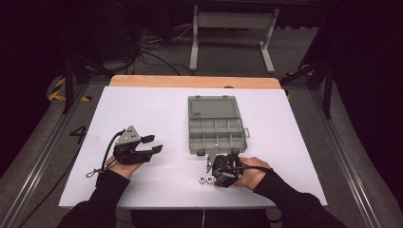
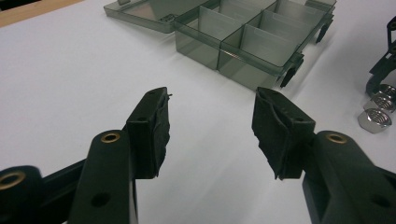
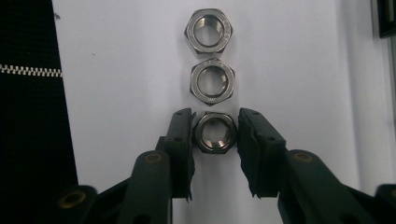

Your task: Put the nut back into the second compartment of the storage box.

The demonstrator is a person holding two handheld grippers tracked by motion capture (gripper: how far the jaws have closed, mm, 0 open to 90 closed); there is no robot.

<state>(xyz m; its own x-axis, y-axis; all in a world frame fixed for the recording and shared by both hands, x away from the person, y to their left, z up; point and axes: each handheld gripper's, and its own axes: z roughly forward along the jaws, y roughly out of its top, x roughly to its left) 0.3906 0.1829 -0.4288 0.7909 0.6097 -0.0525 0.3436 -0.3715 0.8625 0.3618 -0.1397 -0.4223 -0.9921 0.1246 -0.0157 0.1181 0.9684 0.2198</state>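
Three steel hex nuts lie in a row on the white table top: the far nut point(image 3: 208, 30), the middle nut point(image 3: 212, 80) and the near nut point(image 3: 215, 133). My right gripper point(image 3: 215, 117) has its two pads pressed against the near nut's sides, which still rests on the table. In the high view this gripper point(image 1: 216, 179) sits at the front, just below the grey compartment box point(image 1: 192, 137), with two nuts point(image 1: 205, 179) showing to its left. My left gripper point(image 1: 156, 143) rests open on the table at the left, its jaws point(image 2: 210, 116) wide apart and holding nothing.
The box point(image 2: 243, 42) lies open with its lid point(image 1: 212, 107) folded back flat and its compartments bare. The table's front edge runs close to the nuts, with dark zipped clothing point(image 3: 28, 70) beyond it. A wooden strip point(image 1: 195, 81) borders the far side.
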